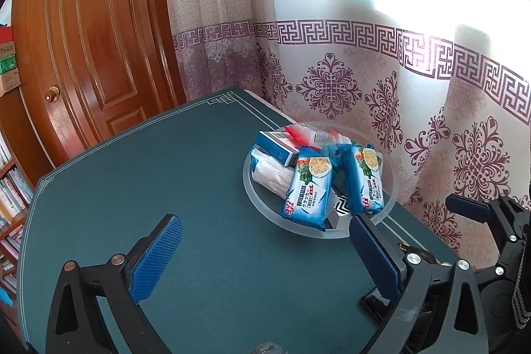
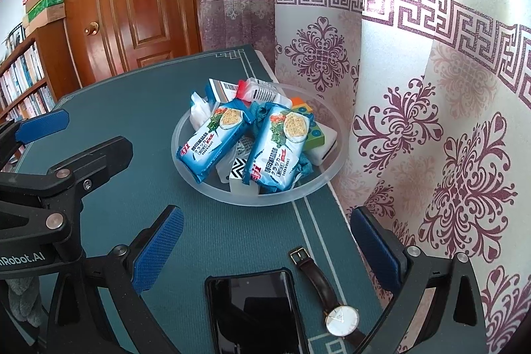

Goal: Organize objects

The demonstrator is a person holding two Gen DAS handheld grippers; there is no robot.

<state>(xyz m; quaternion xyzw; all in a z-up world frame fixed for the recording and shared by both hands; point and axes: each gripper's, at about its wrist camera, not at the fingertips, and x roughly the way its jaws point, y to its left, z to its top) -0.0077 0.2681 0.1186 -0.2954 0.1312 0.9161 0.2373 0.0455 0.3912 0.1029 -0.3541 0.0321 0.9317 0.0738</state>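
Note:
A clear plastic bowl [image 1: 388,211] [image 2: 318,184] sits near the right edge of the teal table mat [image 1: 166,171] [image 2: 139,108]. It holds two blue cracker packs [image 1: 308,191] [image 2: 278,148], a blue box [image 1: 278,148], white packets and a green block [image 2: 313,131]. My left gripper [image 1: 265,257] is open and empty, hovering short of the bowl. My right gripper [image 2: 265,254] is open and empty, above a black phone [image 2: 255,311] and a brown-strapped wristwatch [image 2: 338,317] lying at the near edge.
A patterned curtain [image 1: 398,88] [image 2: 431,121] hangs right behind the table's right edge. A wooden door [image 1: 93,38] and a bookshelf [image 2: 23,82] stand beyond the far left. The right gripper shows in the left wrist view [image 1: 491,221].

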